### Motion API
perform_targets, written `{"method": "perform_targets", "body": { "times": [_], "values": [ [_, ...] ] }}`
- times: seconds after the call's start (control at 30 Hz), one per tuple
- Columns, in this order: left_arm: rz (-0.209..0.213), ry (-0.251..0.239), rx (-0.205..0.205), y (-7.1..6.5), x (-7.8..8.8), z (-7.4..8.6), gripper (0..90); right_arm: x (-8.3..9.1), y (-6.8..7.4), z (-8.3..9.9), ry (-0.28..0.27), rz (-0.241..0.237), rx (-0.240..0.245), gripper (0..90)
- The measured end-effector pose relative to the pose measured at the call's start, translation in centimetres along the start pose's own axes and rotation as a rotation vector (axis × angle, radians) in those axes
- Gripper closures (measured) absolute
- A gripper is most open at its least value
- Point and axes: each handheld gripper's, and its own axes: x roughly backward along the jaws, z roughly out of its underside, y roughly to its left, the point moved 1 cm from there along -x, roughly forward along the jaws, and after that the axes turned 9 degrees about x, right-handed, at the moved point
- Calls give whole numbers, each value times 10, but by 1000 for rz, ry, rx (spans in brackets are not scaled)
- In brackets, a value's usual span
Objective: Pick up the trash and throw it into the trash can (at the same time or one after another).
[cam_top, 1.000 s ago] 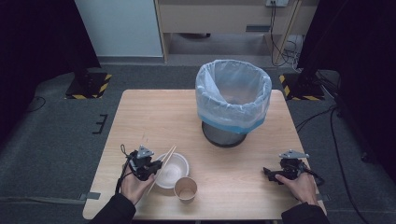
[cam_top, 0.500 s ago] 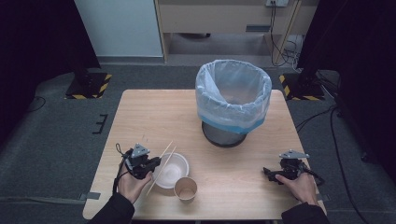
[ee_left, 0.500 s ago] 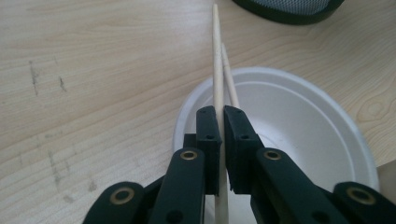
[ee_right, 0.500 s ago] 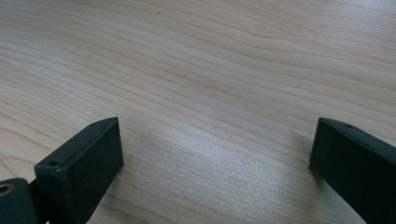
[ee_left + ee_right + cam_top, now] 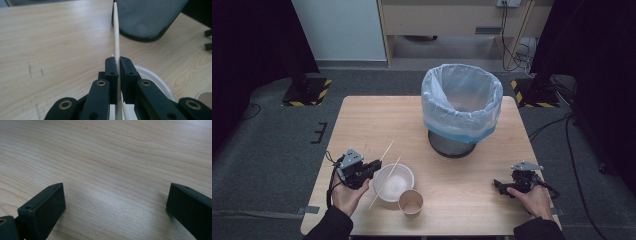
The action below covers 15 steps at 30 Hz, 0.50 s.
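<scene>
My left gripper [image 5: 376,166] is shut on a wooden chopstick [image 5: 387,149] and holds it up off the table at the front left. In the left gripper view the jaws [image 5: 118,62] pinch that chopstick [image 5: 116,32], which points away toward the bin's dark base [image 5: 150,22]. A second chopstick [image 5: 386,182] lies slanted across the white bowl [image 5: 404,175], just right of the gripper. A brown paper cup [image 5: 411,202] stands beside the bowl, toward the table's front edge. My right gripper [image 5: 498,186] rests open on the bare wood at the front right, with nothing between its jaws [image 5: 115,207].
A bin lined with a pale blue bag [image 5: 462,100] stands at the middle rear of the wooden table [image 5: 362,120]. The bowl's rim [image 5: 152,77] and the cup's edge [image 5: 205,96] lie under and right of the left jaws.
The left gripper has risen with one chopstick, and that stick now stands apart from the other, which stays across the bowl. The right gripper has not moved.
</scene>
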Motion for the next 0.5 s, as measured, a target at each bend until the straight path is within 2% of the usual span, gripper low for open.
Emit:
{"method": "perform_targets", "body": {
  "times": [0.1, 0.13, 0.23, 0.5],
  "values": [
    [4, -32, -17, -3, 7, -6, 849, 0, 0, 0, -4, 0, 1, 24],
    [20, -45, -15, -5, 9, -9, 849, 0, 0, 0, -6, 0, 2, 23],
    [32, -80, -28, -9, 15, -17, 849, 0, 0, 1, -10, 0, -2, 22],
    [46, -168, -72, -19, 24, -44, 849, 0, 1, 2, -25, 4, -2, 21]
  ]
}}
